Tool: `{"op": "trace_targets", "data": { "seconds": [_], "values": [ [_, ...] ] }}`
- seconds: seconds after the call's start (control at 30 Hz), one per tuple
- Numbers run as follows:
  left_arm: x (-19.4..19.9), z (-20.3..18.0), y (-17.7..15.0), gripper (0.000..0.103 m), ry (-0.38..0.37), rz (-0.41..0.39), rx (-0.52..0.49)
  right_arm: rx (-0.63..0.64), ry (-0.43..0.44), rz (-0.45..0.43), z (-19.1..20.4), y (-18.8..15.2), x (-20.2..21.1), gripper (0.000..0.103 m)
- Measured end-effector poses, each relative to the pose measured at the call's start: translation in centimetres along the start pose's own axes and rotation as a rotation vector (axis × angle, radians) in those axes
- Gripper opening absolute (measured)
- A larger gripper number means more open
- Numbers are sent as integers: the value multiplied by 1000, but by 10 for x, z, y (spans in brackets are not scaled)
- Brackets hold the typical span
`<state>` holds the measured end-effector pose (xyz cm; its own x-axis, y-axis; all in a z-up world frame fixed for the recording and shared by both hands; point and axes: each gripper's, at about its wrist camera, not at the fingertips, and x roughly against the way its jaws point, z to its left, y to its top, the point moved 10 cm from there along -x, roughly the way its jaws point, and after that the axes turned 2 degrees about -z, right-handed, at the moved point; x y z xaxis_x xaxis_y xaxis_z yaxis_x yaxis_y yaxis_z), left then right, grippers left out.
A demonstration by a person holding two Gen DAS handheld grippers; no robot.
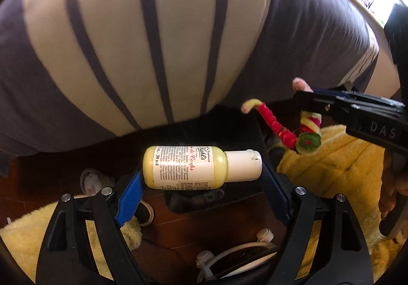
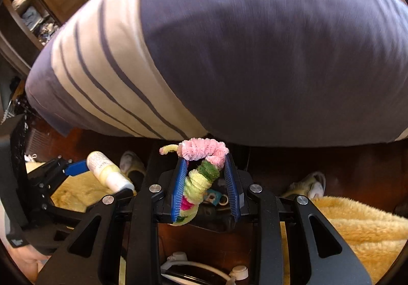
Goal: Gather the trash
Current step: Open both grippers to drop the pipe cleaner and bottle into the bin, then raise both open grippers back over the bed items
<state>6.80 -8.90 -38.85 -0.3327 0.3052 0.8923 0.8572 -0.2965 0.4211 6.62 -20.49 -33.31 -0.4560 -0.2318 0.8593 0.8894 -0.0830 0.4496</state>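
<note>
My left gripper [image 1: 202,172] is shut on a small yellow lotion bottle [image 1: 193,166] with a white cap, held sideways between its blue pads. The bottle also shows in the right wrist view [image 2: 107,170] at the left. My right gripper [image 2: 206,160] is shut on a twisted pipe-cleaner bundle [image 2: 204,172] of pink, green, yellow and red. In the left wrist view the bundle [image 1: 278,129] hangs from the right gripper at the right. Both are held up close to the person's striped shirt [image 1: 142,37].
A fluffy yellow rug [image 2: 357,228] lies on the dark wooden floor [image 2: 357,165]. Slippered feet [image 2: 311,184] stand below. White cables [image 1: 234,251] sit under the left gripper. Shelves [image 2: 30,12] stand at the far left.
</note>
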Motion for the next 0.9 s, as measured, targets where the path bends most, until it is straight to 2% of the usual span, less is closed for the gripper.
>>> {"op": "trace_targets", "data": {
  "seconds": [0.2, 0.4, 0.47, 0.53, 0.67, 0.73, 0.9],
  "values": [
    [-28, 1, -6, 79, -2, 62, 0, -12, -4, 44, -3, -10, -24, 31],
    [-35, 2, -9, 80, -7, 83, 8, -30, 19, 64, 2, -9, -32, 35],
    [-37, 4, -8, 87, -6, 82, 16, -36, 24, 65, 3, -8, -31, 41],
    [-32, 6, -10, 89, 0, 73, 22, -39, 22, 62, 2, -7, -32, 58],
    [-25, 10, -8, 95, 18, 52, 28, -44, 16, 39, 0, -2, -26, 64],
    [-19, 12, -6, 95, 28, 42, 36, -46, -3, 20, -3, 0, -20, 74],
    [4, 19, 3, 95, 43, -5, 53, -48, -34, -30, -9, 8, -1, 85]
  ]
}}
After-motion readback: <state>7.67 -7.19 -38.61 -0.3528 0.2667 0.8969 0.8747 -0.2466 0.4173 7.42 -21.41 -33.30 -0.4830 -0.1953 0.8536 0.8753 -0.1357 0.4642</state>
